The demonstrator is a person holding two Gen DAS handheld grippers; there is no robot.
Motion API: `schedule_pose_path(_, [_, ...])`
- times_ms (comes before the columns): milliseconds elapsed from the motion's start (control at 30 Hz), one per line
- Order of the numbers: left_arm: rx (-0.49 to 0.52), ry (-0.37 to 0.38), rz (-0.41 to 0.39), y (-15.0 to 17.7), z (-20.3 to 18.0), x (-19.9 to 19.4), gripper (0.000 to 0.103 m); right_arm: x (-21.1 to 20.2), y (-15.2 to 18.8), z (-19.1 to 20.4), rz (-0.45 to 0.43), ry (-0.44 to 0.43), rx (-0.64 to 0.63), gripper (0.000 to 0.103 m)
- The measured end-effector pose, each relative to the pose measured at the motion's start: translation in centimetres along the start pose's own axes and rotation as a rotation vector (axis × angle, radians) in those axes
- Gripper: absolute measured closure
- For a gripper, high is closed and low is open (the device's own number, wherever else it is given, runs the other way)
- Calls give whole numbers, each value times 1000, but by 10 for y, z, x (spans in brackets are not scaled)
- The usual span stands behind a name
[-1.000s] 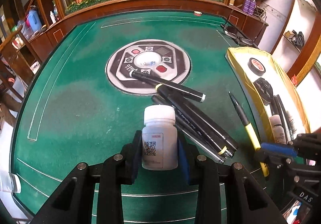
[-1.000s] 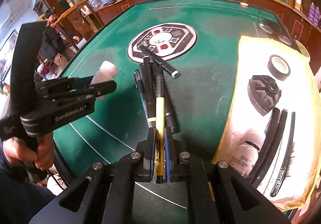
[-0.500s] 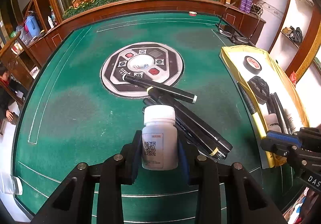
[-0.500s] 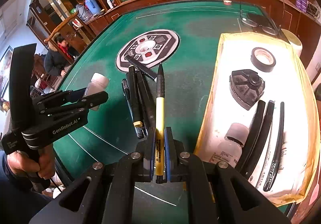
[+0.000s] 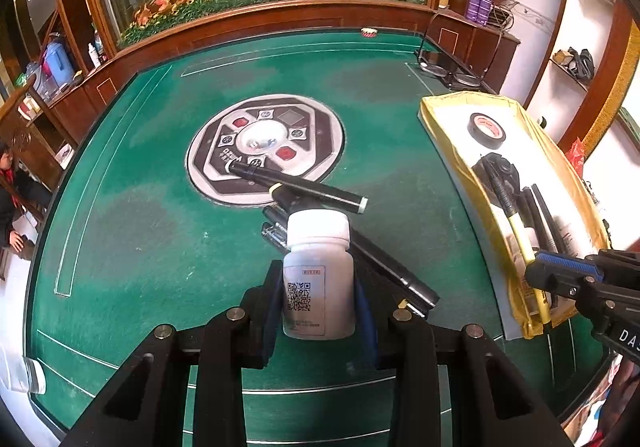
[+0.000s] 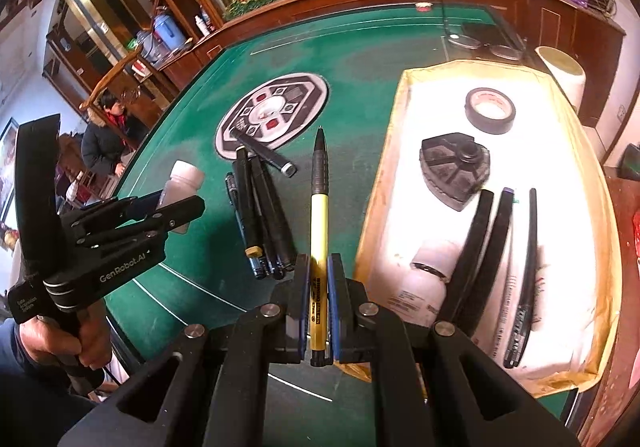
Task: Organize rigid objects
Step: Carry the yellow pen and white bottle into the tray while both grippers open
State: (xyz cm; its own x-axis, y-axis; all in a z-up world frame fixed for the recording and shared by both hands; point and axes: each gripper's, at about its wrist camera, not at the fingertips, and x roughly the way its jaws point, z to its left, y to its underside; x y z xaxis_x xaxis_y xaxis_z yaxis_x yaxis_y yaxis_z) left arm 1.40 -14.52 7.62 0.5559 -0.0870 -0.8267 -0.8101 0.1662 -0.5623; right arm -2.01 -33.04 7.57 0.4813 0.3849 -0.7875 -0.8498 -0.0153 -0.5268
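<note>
My left gripper [image 5: 320, 299] is shut on a white pill bottle [image 5: 318, 279] with a QR label, held upright above the green table; it also shows in the right wrist view [image 6: 182, 183]. My right gripper [image 6: 319, 299] is shut on a yellow and black pen [image 6: 319, 215], held above the table beside the left edge of the yellow-rimmed white tray [image 6: 404, 87]. The pen also shows in the left wrist view [image 5: 516, 231]. Several black markers [image 6: 260, 207] lie in a pile on the felt, also in the left wrist view [image 5: 304, 191].
The tray holds a black tape roll [image 6: 490, 109], a black wedge-shaped piece [image 6: 454, 167], a lying white bottle [image 6: 428, 279] and black sticks [image 6: 500, 231]. A round control panel [image 5: 266, 147] sits mid-table. Eyeglasses [image 6: 486, 45] lie at the far edge. A person [image 6: 106, 131] sits at left.
My right gripper has carried the pen to the right, from over the marker pile to the tray's left edge. The left gripper stays shut on the bottle, almost still.
</note>
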Motion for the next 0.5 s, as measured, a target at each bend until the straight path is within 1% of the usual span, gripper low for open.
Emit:
schedule_pose_path(267, [9,19,-16,-8,-10,-5,68,-14,2,-21,-31,21,58,95])
schedule_pose_path(367, [-8,41,-26,-11,-8,-8,68,-20,2,-29,-44,30,85,95])
schedule_pose_path(433, [-29,84,-41,-14,-6,-13,68,-22,1,-33,-52,39,94,95])
schedule_pose_path(500, [-38,112,-52,-17,-5,-18,68,-24,0,-38,-60,44,104,95])
